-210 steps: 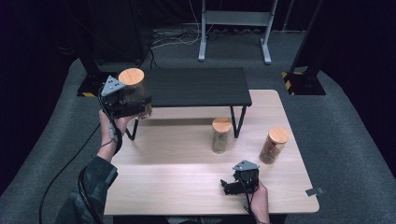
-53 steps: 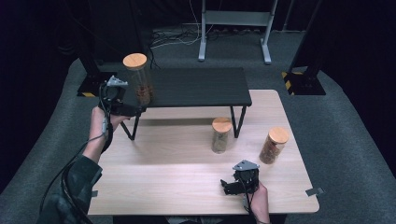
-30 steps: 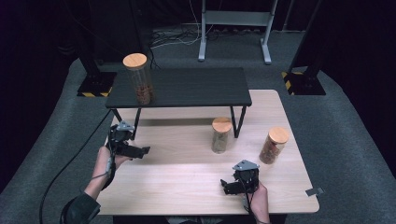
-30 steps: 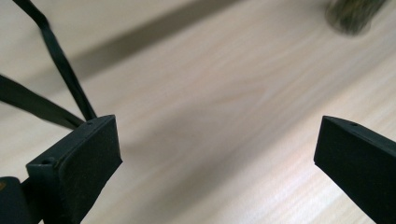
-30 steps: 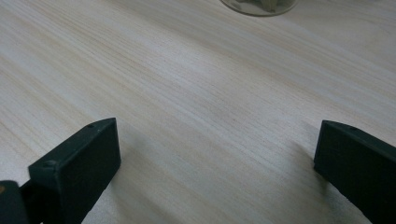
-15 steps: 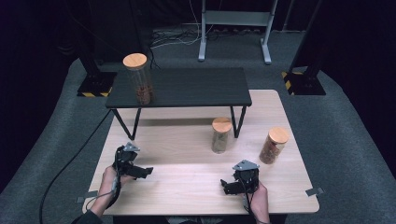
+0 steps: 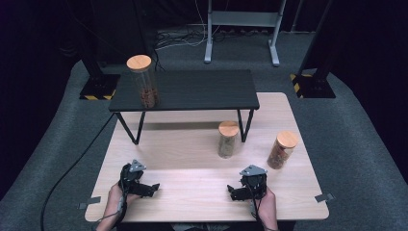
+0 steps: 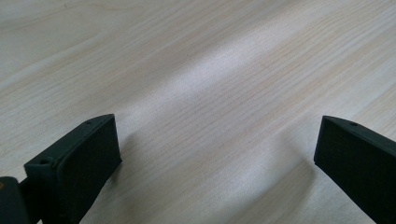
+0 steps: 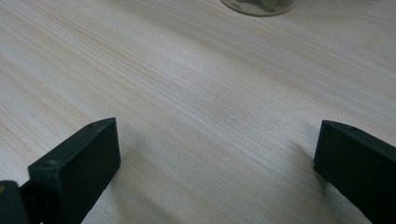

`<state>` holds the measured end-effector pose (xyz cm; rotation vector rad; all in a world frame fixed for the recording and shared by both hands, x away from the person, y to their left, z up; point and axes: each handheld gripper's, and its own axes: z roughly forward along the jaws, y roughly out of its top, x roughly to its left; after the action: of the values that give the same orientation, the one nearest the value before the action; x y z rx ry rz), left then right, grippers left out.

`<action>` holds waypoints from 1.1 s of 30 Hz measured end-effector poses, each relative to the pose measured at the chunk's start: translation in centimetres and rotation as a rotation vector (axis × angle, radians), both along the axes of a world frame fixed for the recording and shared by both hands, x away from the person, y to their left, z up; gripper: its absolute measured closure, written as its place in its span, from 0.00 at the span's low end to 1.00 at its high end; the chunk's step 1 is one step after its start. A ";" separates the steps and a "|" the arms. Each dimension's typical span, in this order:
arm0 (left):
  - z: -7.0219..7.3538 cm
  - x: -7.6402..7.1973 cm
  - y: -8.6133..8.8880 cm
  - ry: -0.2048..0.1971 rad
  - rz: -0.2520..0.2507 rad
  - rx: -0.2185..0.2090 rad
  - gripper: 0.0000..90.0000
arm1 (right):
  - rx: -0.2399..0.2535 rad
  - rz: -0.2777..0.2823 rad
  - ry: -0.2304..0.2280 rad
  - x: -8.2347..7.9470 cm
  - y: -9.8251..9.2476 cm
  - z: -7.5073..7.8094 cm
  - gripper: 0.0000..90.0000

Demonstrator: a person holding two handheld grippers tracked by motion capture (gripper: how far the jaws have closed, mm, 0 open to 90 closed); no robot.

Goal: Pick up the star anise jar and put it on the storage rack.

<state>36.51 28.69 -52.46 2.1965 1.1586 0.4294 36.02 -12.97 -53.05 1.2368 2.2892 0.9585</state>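
Observation:
A tall glass jar with a wooden lid (image 7: 142, 82) stands upright at the left end of the black shelf (image 7: 192, 90). Two more lidded jars stand on the wooden table: one (image 7: 227, 139) by the shelf's right leg, one (image 7: 282, 149) farther right. My left gripper (image 7: 150, 188) rests low over the table's front left, open, with bare wood between its jaws (image 8: 217, 154). My right gripper (image 7: 232, 194) sits at the front right, open too, nothing between its jaws (image 9: 217, 154). The base of a jar (image 9: 259, 5) shows at the top of the right gripper view.
The wooden table (image 7: 192, 159) has tape marks near its front corners. A black cable (image 7: 72, 168) trails off the left edge onto grey carpet. Stand bases (image 7: 98, 86) and a metal frame (image 7: 240, 29) sit behind the shelf.
The left gripper let go of the jar on the shelf, then came down and back to the table's front left. The jar stays on the shelf. The right gripper has not moved.

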 end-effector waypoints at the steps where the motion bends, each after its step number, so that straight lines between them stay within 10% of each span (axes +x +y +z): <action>1: -0.2 -0.3 0.0 -0.017 0.006 -0.012 0.00 | 0.000 0.000 0.000 0.0 0.0 0.0 0.00; 6: -0.6 -0.9 0.2 -0.066 0.025 -0.043 0.00 | 0.000 0.000 0.000 0.0 0.0 0.0 0.00; 33: -0.7 -1.7 0.5 -0.068 0.039 -0.045 0.00 | 0.000 -0.001 -0.001 0.0 0.0 0.0 0.00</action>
<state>34.79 29.15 -53.13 2.1069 1.1651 0.4863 36.01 -12.96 -53.05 1.2368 2.2879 0.9581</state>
